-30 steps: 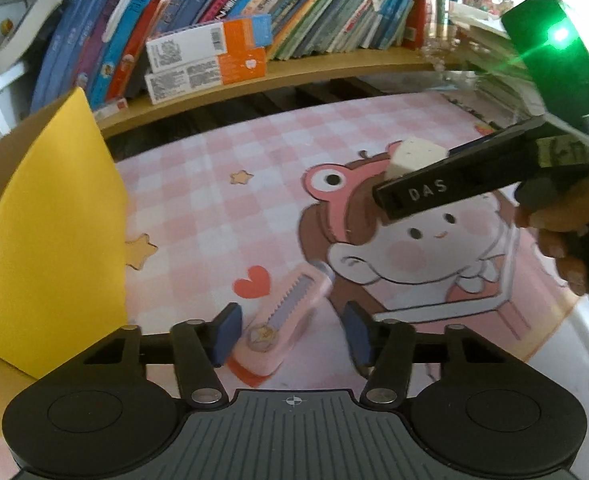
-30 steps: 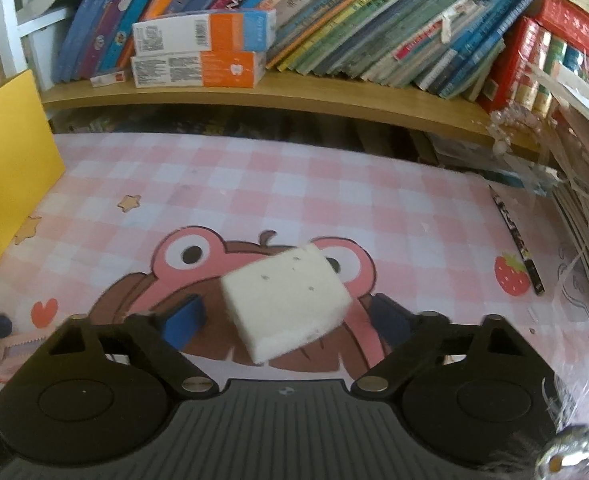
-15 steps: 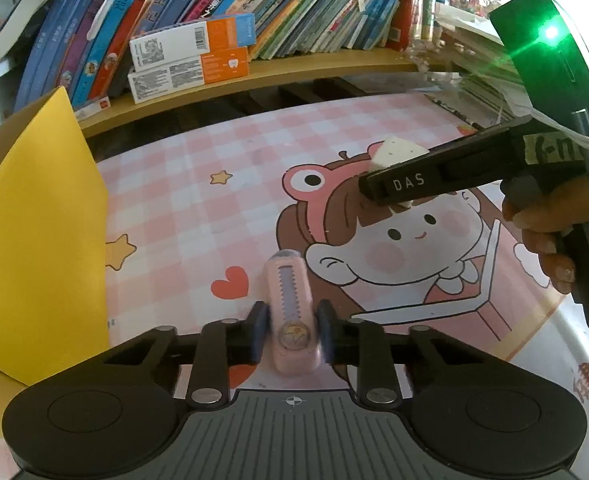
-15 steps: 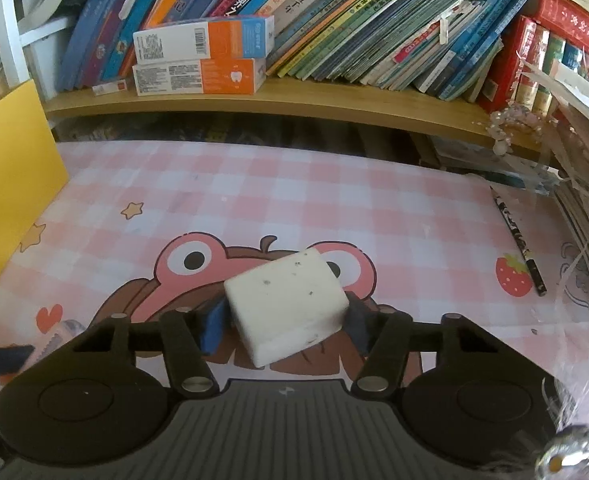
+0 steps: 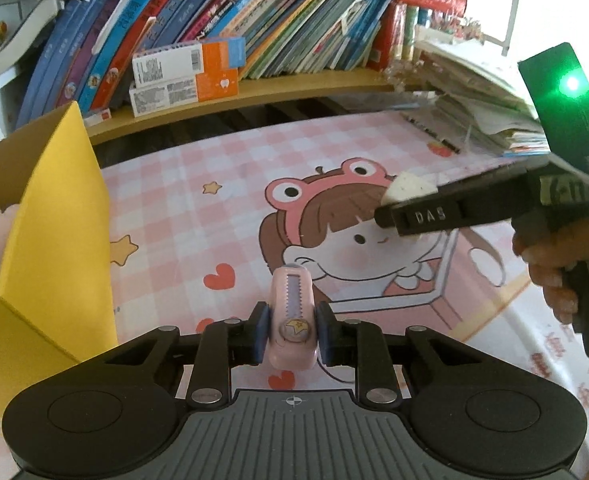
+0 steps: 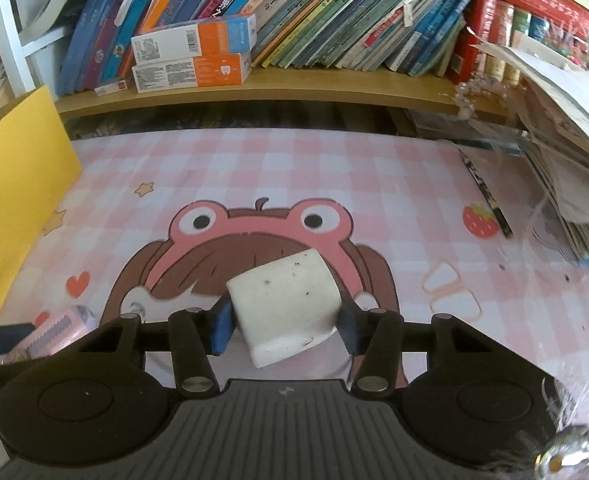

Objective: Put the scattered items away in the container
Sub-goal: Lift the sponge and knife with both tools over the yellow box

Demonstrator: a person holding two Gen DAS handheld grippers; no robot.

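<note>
My left gripper [image 5: 292, 332] is shut on a pink utility knife [image 5: 293, 316] and holds it above the pink cartoon mat. My right gripper [image 6: 284, 326] is shut on a white speckled eraser block [image 6: 286, 302], also lifted off the mat. In the left wrist view the right gripper [image 5: 406, 210] shows at the right with the eraser [image 5: 408, 188] in its tip. The yellow cardboard box [image 5: 50, 248] stands at the left, open at the top, with something pale pink inside. It also shows in the right wrist view [image 6: 14, 200]. The knife [image 6: 54, 330] shows at that view's lower left.
A wooden shelf [image 6: 294, 88] of books and two orange-white cartons [image 6: 192, 60] runs along the back. A stack of papers and books [image 6: 566, 168] lies at the right. A dark pencil [image 6: 484, 194] lies on the mat near a strawberry print.
My left gripper closed on the pink knife and lifted it. My right gripper closed on the white eraser and raised it off the mat.
</note>
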